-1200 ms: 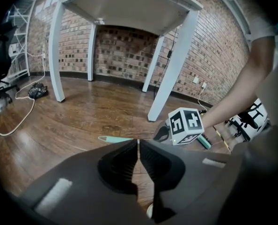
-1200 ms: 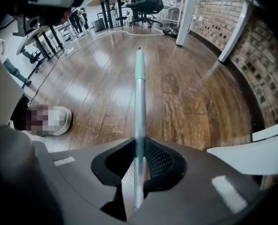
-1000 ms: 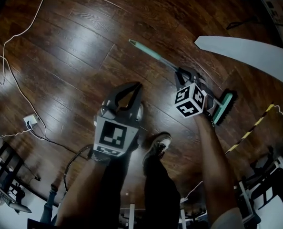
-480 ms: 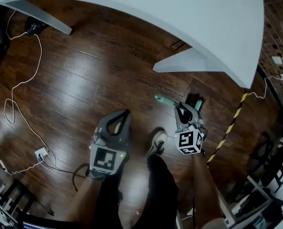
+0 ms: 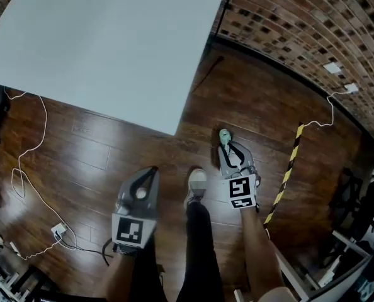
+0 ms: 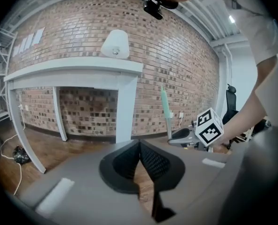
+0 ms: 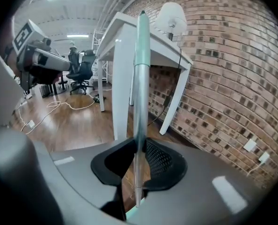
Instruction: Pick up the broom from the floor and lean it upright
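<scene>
Now the broom [image 7: 142,78] is gripped upright by the right gripper [image 7: 138,149], its handle vertical mid-frame, brick wall [image 7: 223,78] beyond at right; the left gripper [image 6: 139,150] is closed, empty.

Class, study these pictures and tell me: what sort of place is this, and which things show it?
Probably an indoor office or lab workspace: a brick wall, a white table standing by it, office chairs in the background, and cables trailing over the dark wood floor.
</scene>
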